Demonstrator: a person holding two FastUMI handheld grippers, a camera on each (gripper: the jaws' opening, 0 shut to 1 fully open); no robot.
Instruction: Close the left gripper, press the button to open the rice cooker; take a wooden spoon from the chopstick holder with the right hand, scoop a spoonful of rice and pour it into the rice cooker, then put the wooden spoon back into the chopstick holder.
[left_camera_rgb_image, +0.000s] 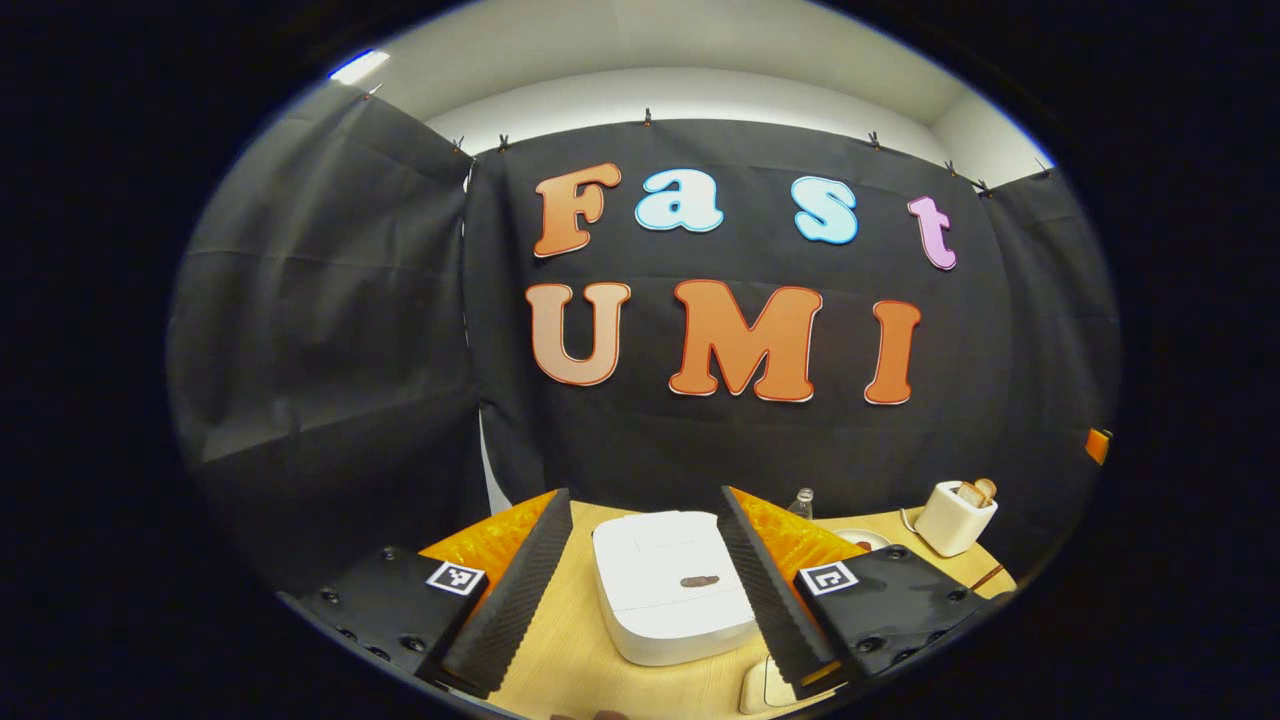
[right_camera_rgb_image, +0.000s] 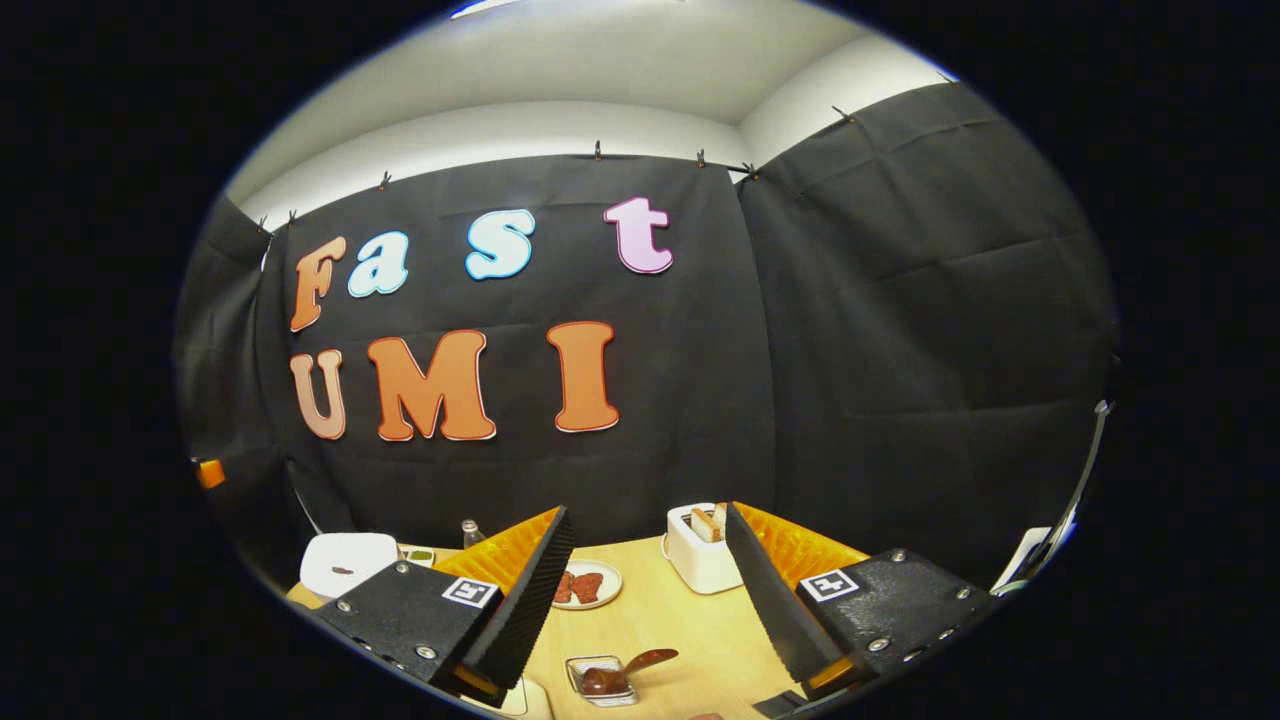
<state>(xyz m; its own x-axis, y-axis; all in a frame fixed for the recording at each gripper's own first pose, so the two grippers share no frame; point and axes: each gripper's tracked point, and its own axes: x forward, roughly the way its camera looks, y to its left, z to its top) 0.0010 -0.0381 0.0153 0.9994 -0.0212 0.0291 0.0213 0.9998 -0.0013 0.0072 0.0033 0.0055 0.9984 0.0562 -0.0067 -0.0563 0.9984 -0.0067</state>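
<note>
Rice cooker, white, lid shut, sits on the wooden surface between the left gripper's wide-open jaws. One toaster, one plate and one glass dish holding a spoon lie before the right gripper, jaws open too.

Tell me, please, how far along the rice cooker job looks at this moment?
Nothing looks done yet: the rice cooker sits on the table with its lid shut. In hand is only the start: the left gripper is open, framing the cooker. The right gripper is open and empty. Pressing, scooping, pouring and returning the spoon remain.
</note>
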